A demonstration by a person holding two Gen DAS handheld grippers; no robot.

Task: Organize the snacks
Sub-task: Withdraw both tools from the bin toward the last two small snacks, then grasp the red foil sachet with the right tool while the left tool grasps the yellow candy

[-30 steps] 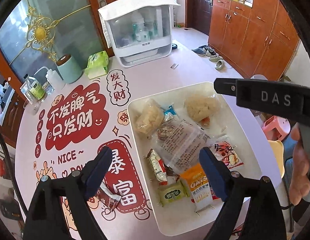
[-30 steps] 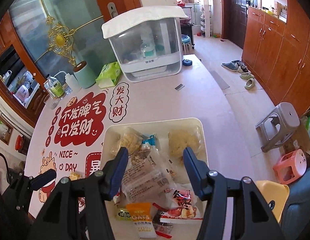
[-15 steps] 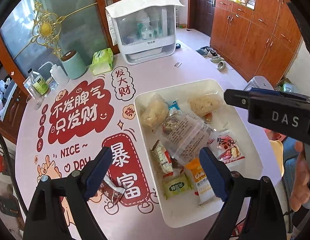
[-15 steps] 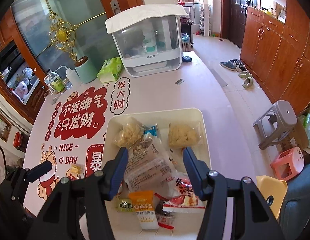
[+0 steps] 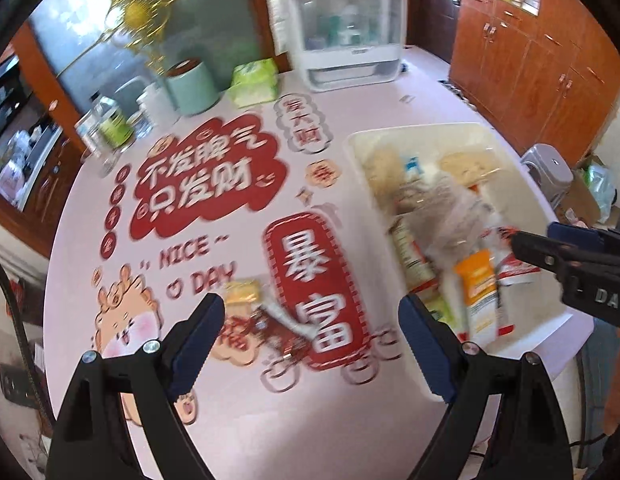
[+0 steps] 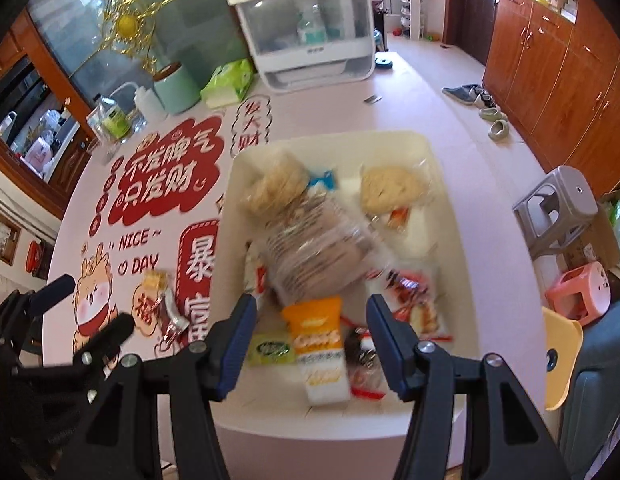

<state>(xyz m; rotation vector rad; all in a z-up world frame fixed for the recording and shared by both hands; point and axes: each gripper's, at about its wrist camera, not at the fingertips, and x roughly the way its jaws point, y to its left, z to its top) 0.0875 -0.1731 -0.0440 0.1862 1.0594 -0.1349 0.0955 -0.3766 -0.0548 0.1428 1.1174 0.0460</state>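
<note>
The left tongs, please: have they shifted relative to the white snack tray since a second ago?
Yes. The left tongs have swung leftward off the white snack tray, now framing the wrapped snacks on the pink tablecloth.

Left gripper [image 5: 310, 316] and right gripper [image 6: 310, 312] agape, empty.

Pink table [image 5: 246, 412], white tray [image 6: 442, 152], loose snacks [image 5: 266, 316]

Snack packets [image 6: 318, 248] in the tray [image 6: 450, 184] smear with blur — labels unreadable — under overlapping wrappers
</note>
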